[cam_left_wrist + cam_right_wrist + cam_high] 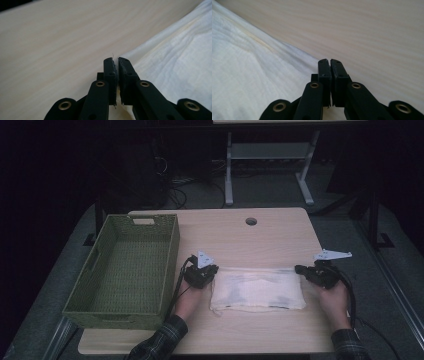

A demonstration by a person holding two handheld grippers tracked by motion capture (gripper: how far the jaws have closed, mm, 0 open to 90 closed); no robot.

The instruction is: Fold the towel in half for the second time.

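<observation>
A folded white cloth (pixel 257 290) lies flat on the light wooden table (pixel 240 237), in front of the person. My left gripper (pixel 212 270) sits at the cloth's far left corner. In the left gripper view the jaws (pixel 117 60) are pressed together where the corner of the cloth (pixel 175 57) meets them, and a thin fibre sticks up at the tips. My right gripper (pixel 299 268) sits at the far right corner. Its jaws (pixel 329 61) are likewise closed where the edge of the cloth (pixel 249 75) runs in under them.
A green woven basket (pixel 120 317) with nothing in it stands on the table's left side, close to my left hand. A round cable hole (pixel 251 221) is near the far edge. Bare tabletop lies beyond the cloth. Desk legs and cables stand on the floor behind.
</observation>
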